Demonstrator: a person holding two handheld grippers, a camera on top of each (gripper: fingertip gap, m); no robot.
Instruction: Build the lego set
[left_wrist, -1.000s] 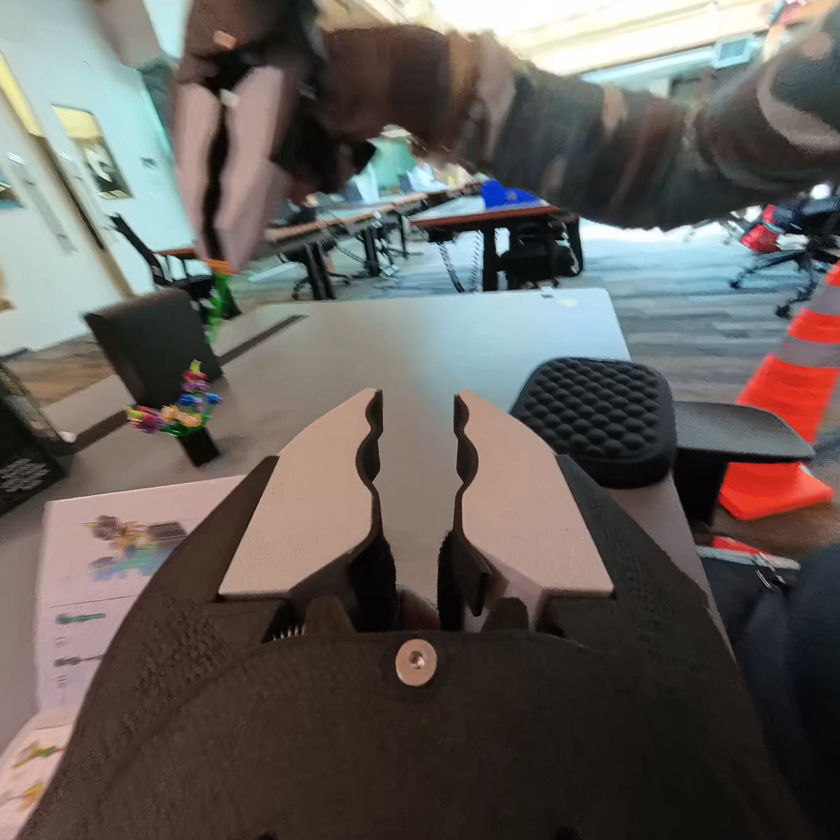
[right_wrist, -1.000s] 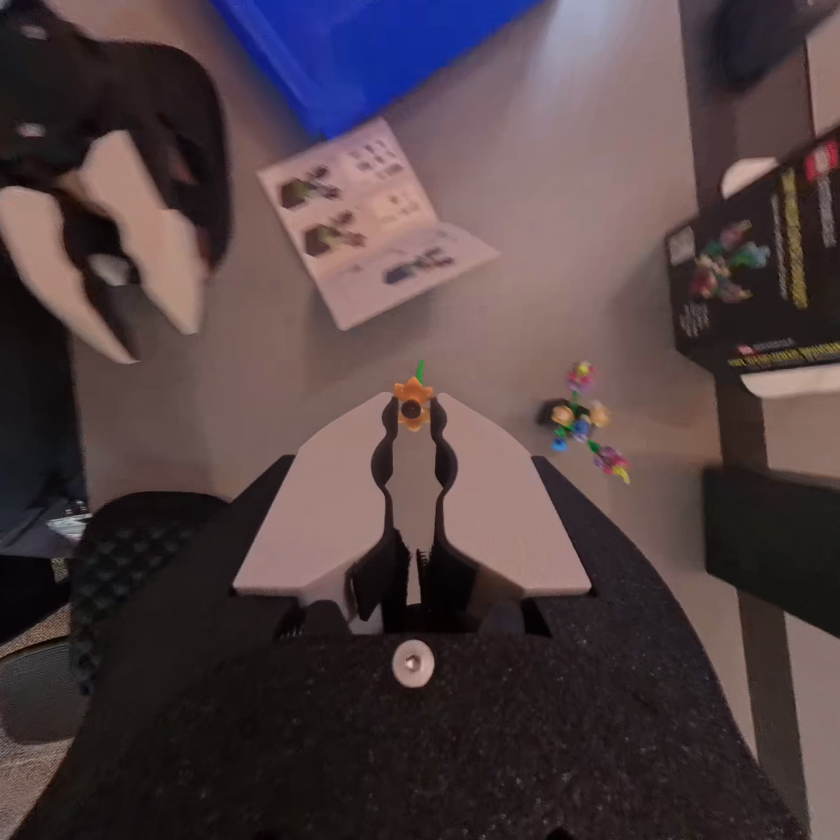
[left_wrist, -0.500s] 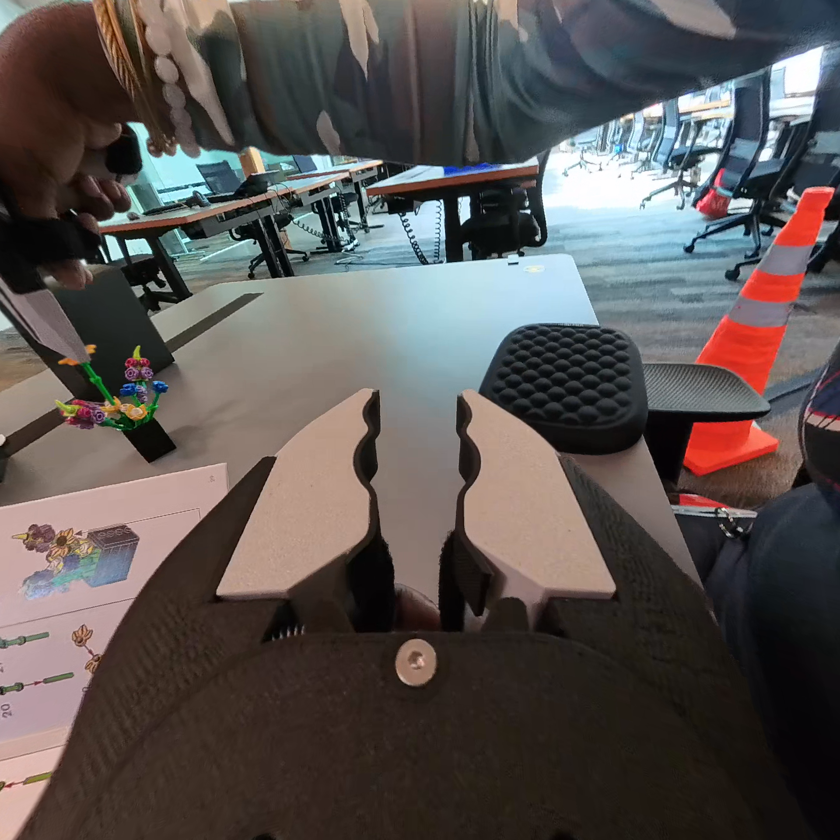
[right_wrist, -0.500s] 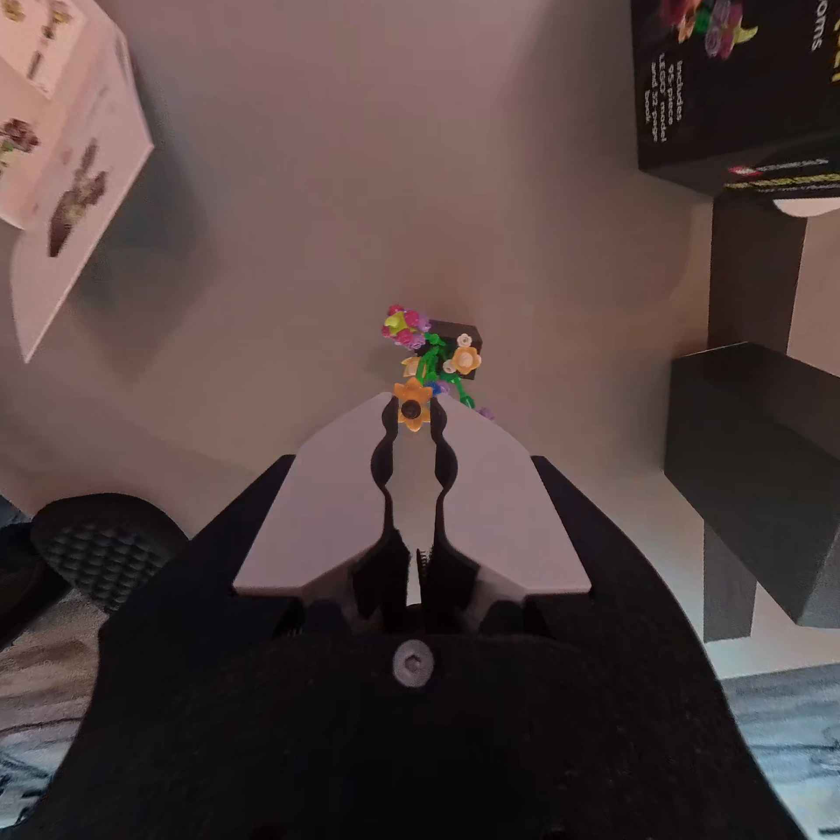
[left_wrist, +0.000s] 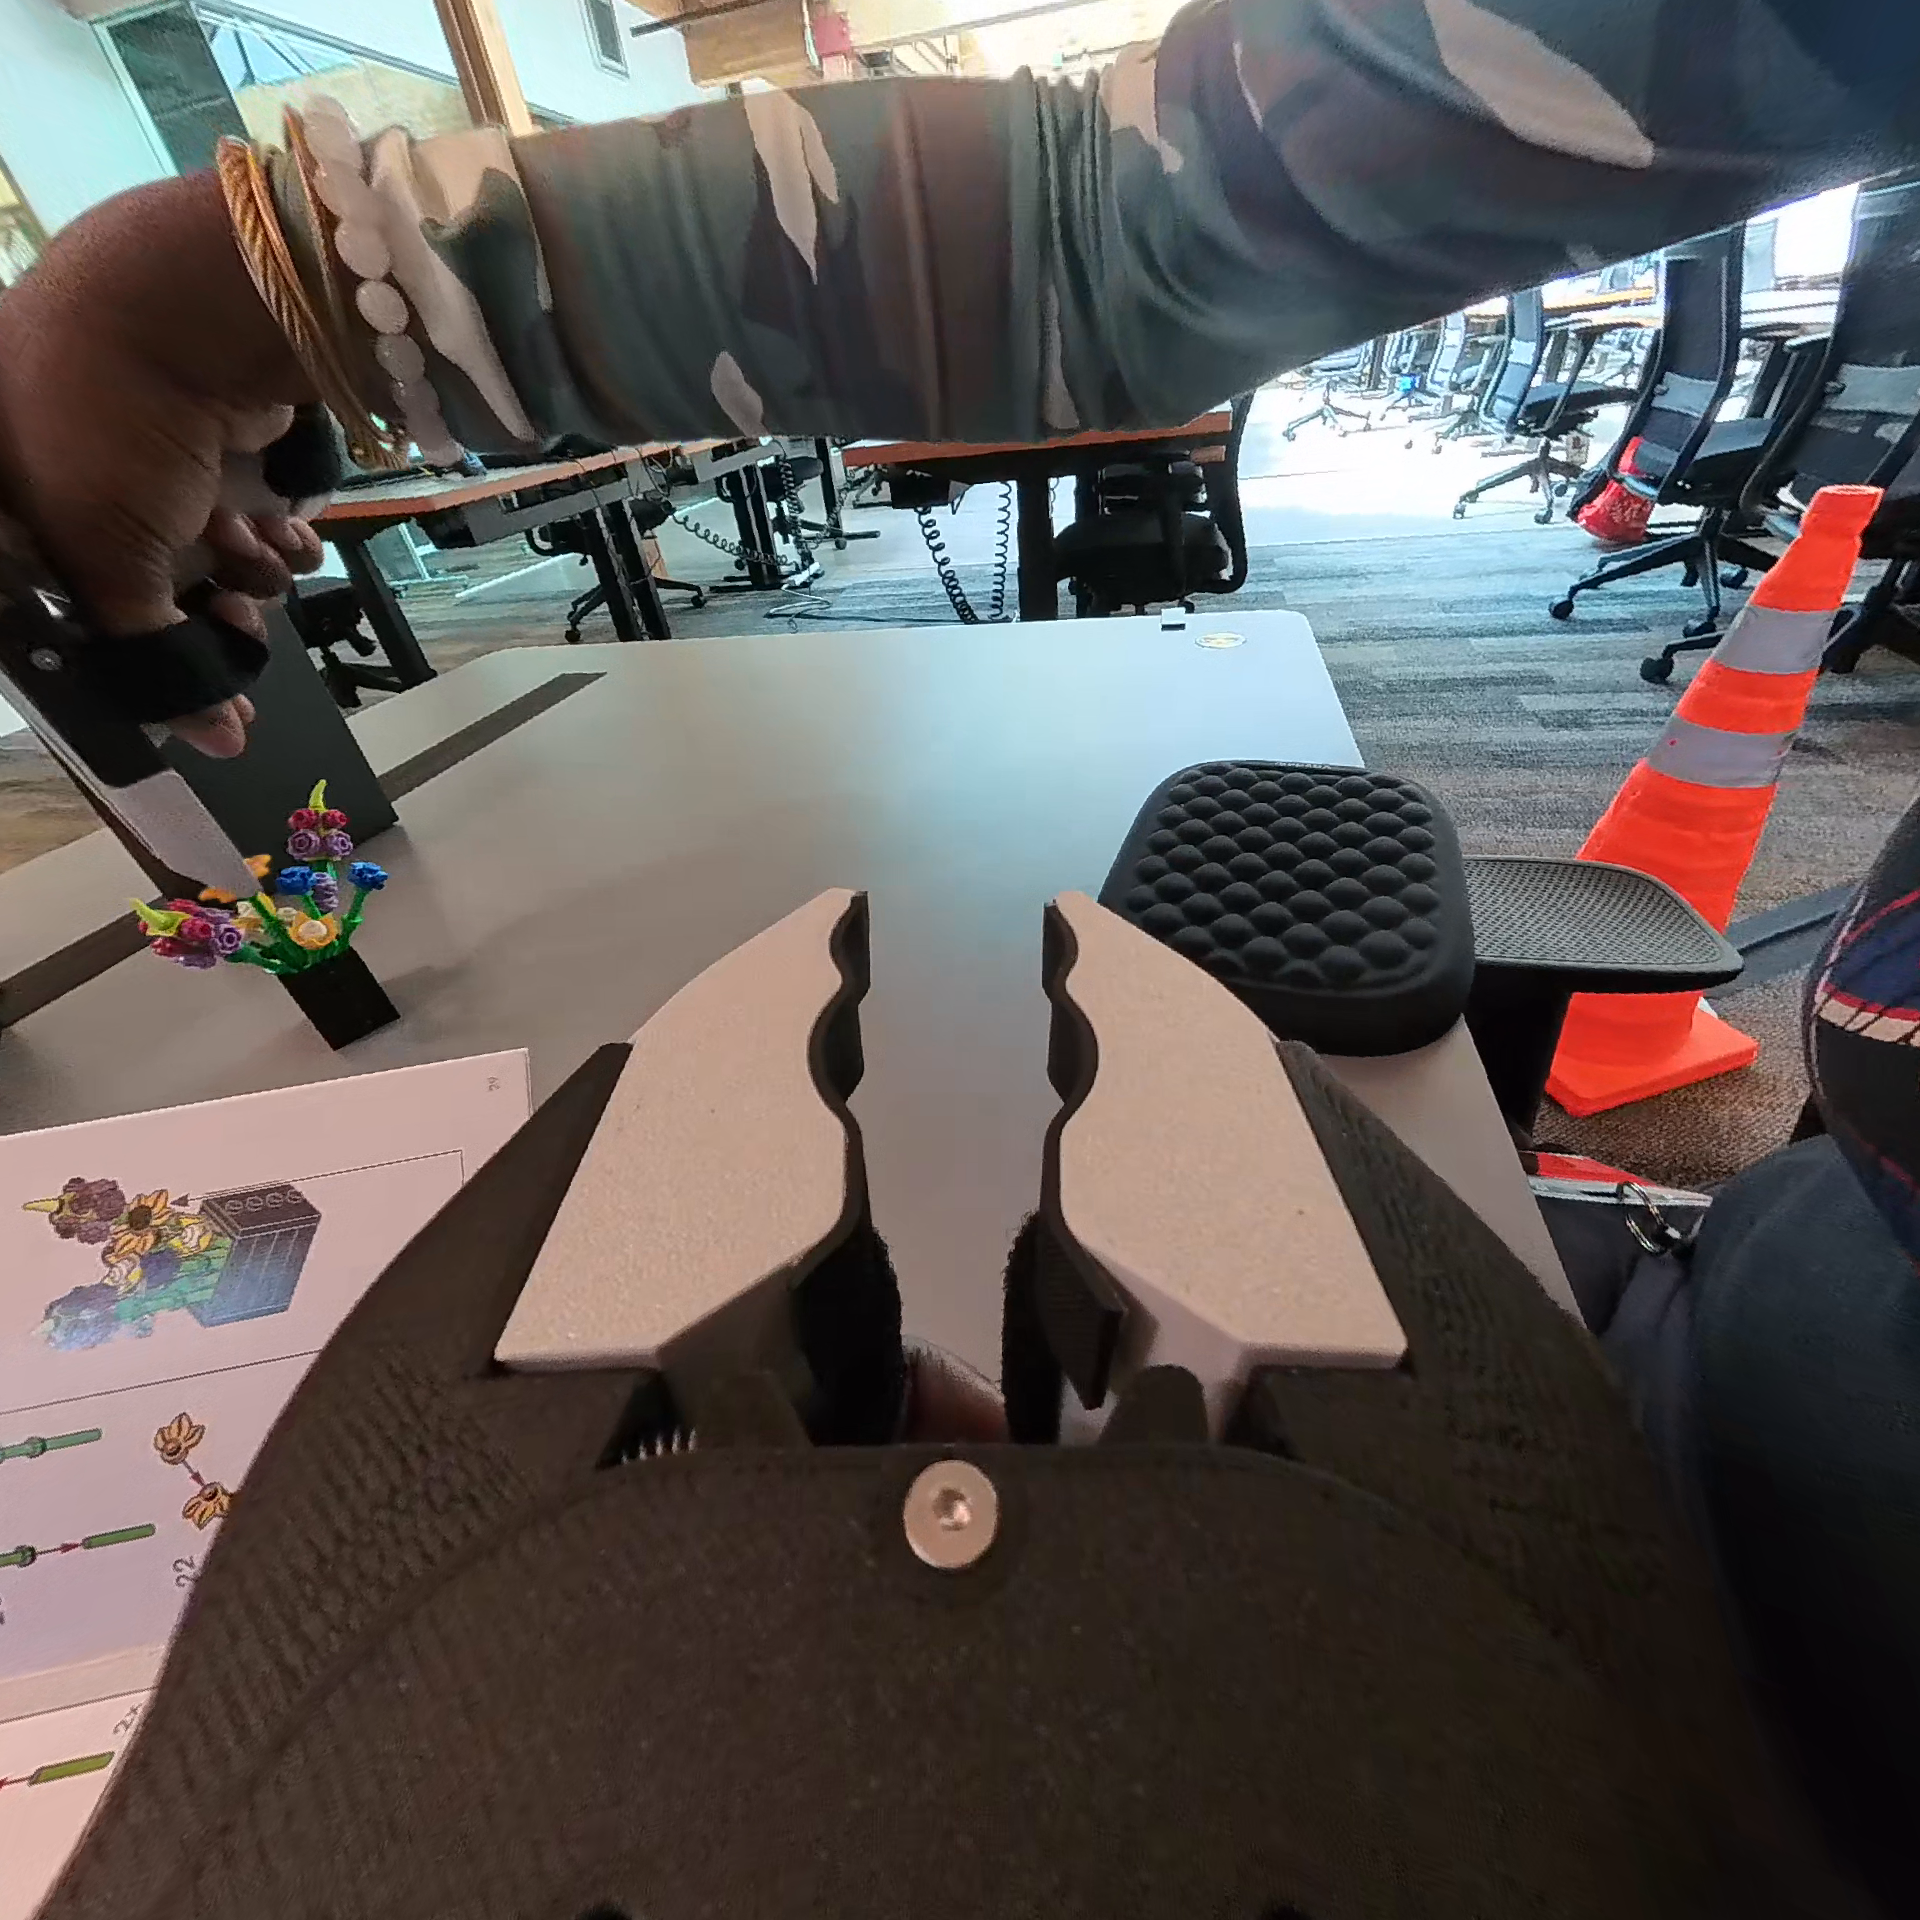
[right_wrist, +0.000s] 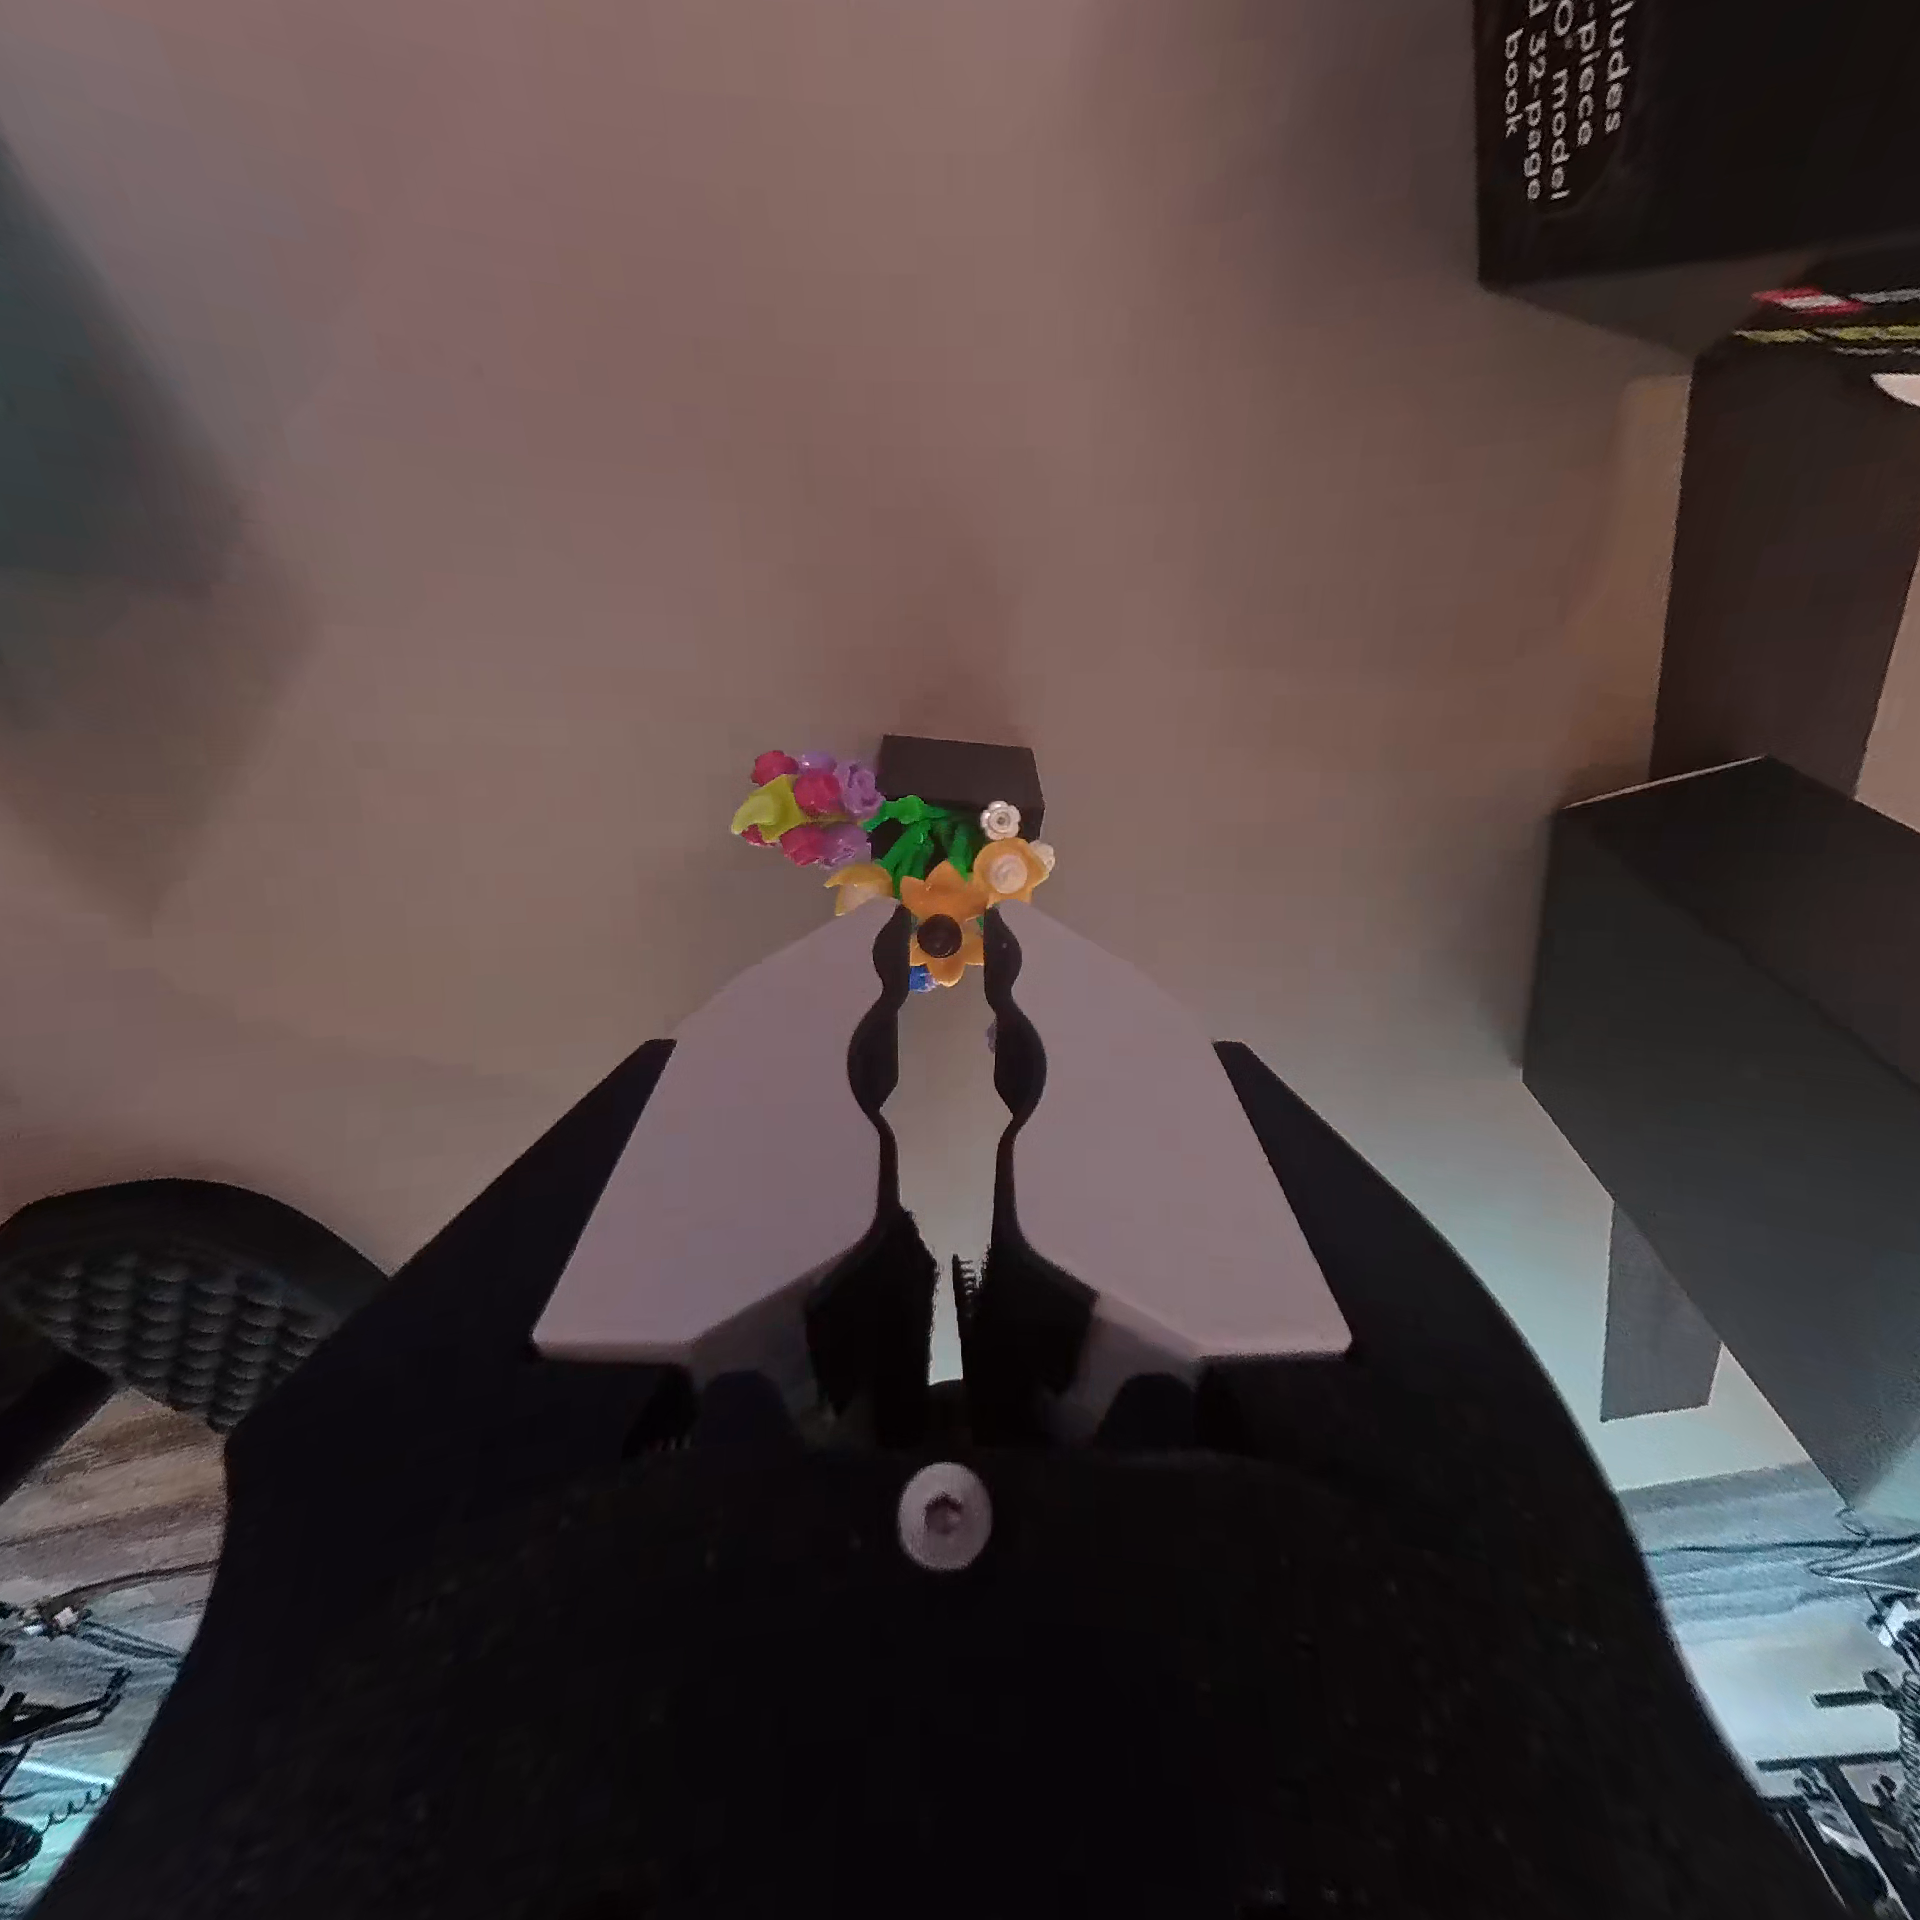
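Note:
A small lego bouquet (left_wrist: 272, 914) of coloured flowers on green stems stands in a black block vase (left_wrist: 341, 1000) at the left of the grey table (left_wrist: 831, 769). My right gripper (right_wrist: 943, 923) is shut on an orange sunflower piece (right_wrist: 943, 925) and holds it down among the bouquet's flowers (right_wrist: 821, 810), just in front of the black vase (right_wrist: 961, 771). In the left wrist view the right gripper's tip (left_wrist: 197, 847) touches the bouquet from above. My left gripper (left_wrist: 954, 914) is open and empty, low over the table's near side.
An open instruction booklet (left_wrist: 177, 1299) lies at the near left. A black lego box (right_wrist: 1683, 135) and black blocks (right_wrist: 1756, 997) stand right of the bouquet. A black textured chair armrest (left_wrist: 1299, 894) sits at the table's right edge, an orange cone (left_wrist: 1714, 821) beyond. My hands' fingertips stand some 30 cm from each other.
My right gripper has swung over the table and come down with the sunflower onto the bouquet. My left gripper has stayed open, shifting only slightly.

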